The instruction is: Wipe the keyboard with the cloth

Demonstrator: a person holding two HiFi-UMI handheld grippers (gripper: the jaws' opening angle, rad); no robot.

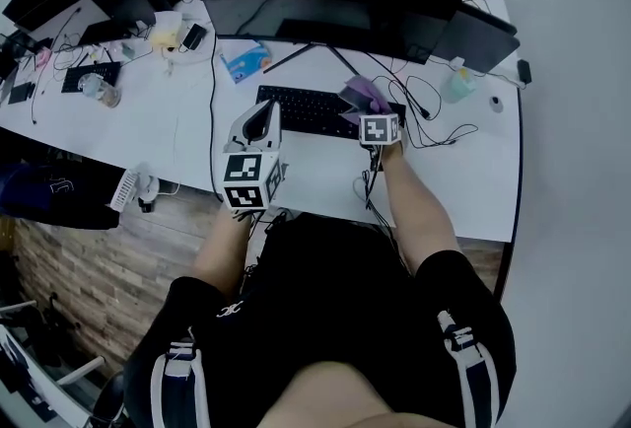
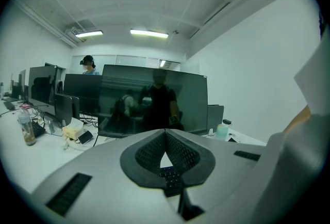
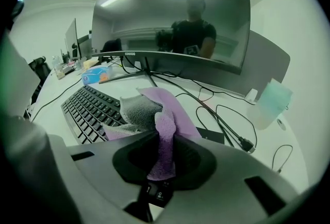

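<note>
head: high, steeply down on desk (image 1: pixel 463 179) | gripper views: low, close, facing monitor (image 3: pixel 170 16) | shared: keyboard (image 1: pixel 306 110)

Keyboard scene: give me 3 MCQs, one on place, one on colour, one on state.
1. Where is the cloth?
A. on the floor
B. over the right end of the keyboard
C. in a drawer

2. Cloth's main colour?
A. purple
B. yellow
C. red

3. Left gripper jaws?
A. wide apart
B. clamped on a pen
C. shut, empty

B: the head view shows it there, held in the right gripper.
A: the right gripper view shows purple.
C: the tips meet with nothing between them.
</note>
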